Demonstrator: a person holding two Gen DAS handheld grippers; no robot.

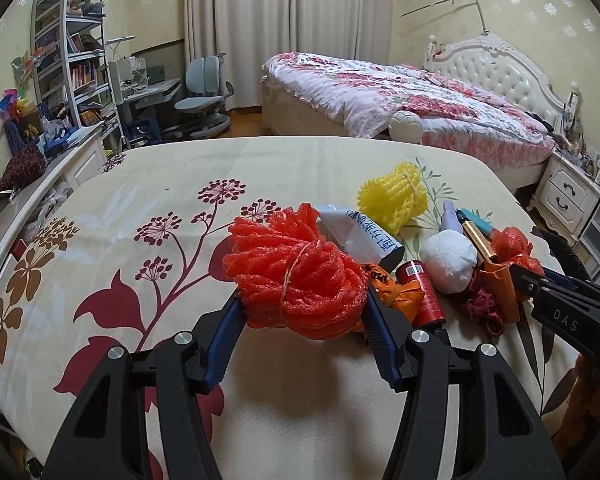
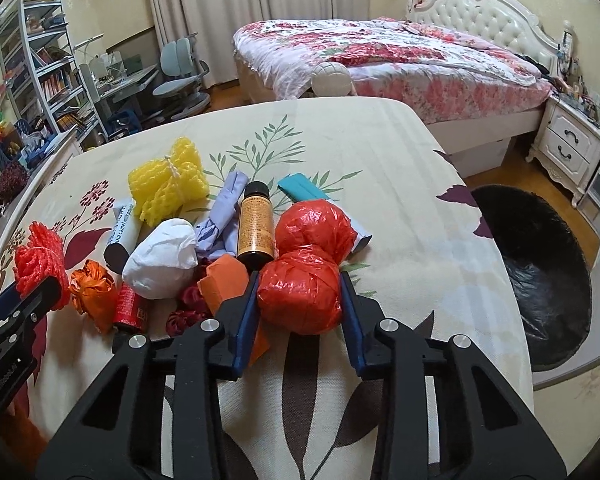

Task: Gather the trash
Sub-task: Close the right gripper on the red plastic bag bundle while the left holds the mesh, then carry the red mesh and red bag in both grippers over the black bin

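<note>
Trash heaped on floral-sheeted table [image 2: 440,240]. Left gripper [image 1: 302,304] clamps red foam net [image 1: 296,276]; right gripper [image 2: 300,298] squeezes red plastic bundle [image 2: 304,276]. Lift straight up, clear of neighbours, toward black-lined bin [image 2: 540,276].

The red can [image 2: 129,307] lies half hidden under the white wad [image 2: 162,258]. The black bin [image 2: 540,280] on the right runs behind the table [image 2: 440,208] edge.

Trash pile [image 2: 220,248] crowds centre; tabletop [image 1: 140,184] leftward lies open.
</note>
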